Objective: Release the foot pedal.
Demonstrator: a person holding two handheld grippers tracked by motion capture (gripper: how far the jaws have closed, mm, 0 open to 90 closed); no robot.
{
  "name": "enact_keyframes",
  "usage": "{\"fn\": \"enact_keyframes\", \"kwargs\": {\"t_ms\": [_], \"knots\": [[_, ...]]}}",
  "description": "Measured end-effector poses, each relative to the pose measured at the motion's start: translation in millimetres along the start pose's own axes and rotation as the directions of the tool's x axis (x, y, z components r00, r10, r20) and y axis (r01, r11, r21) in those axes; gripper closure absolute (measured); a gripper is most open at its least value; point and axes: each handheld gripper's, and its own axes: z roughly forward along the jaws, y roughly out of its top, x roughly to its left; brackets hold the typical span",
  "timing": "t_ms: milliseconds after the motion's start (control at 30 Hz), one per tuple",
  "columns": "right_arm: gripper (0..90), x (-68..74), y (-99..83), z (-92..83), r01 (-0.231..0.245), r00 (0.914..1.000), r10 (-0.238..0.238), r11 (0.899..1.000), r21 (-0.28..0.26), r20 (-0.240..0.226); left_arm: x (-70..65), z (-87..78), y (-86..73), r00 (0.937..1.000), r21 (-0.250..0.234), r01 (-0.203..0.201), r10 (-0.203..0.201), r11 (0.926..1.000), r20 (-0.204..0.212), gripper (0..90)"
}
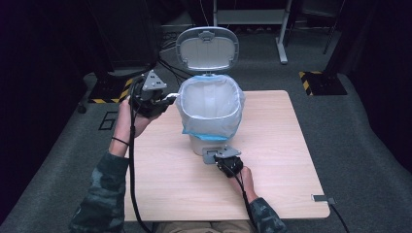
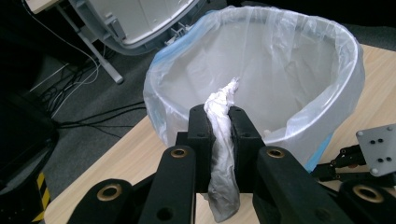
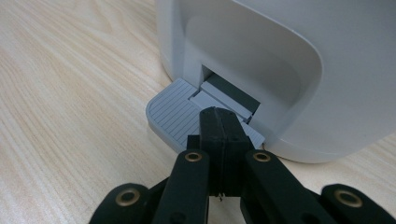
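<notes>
A small white pedal bin (image 1: 200,144) stands mid-table with its grey lid (image 1: 207,48) raised and a translucent liner bag (image 1: 210,103) over its rim. My left gripper (image 1: 167,98) is at the bin's left rim, shut on a crumpled white tissue (image 2: 223,140), which sticks up between the jaws and hangs below them, just outside the bag's rim (image 2: 261,135). At the bin's front, my right gripper (image 1: 221,156) is shut with nothing in it, its tips resting on the grey foot pedal (image 3: 172,114). The bag's inside looks bare.
The bin stands on a light wooden table (image 1: 282,145). Behind it on the grey floor are dark cables (image 2: 84,116), a black stand base with yellow-black tape (image 1: 320,82) and white desk legs (image 1: 282,43).
</notes>
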Motion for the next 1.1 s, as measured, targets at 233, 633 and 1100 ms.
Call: {"fn": "enact_keyframes", "kwargs": {"t_ms": [233,633,1100], "knots": [[90.0,0.1,-0.1,-0.2,0.0,1.0,0.0,1.0,0.0,0.001,1.8,5.3,15.6,0.9996,0.012,-0.029,0.029,0.9995,0.005,81.4],[90.0,-0.6,-0.2,0.2,0.01,0.9999,-0.01,1.0,0.004,0.009,2.2,22.3,38.1,0.9979,0.035,-0.06,0.059,0.9976,0.025,81.4],[90.0,-0.5,-0.2,0.6,0.01,0.9998,-0.01,1.0,0.001,0.015,-0.6,59.1,57.5,0.9956,0.078,-0.069,0.064,0.9946,0.068,81.1]]}}
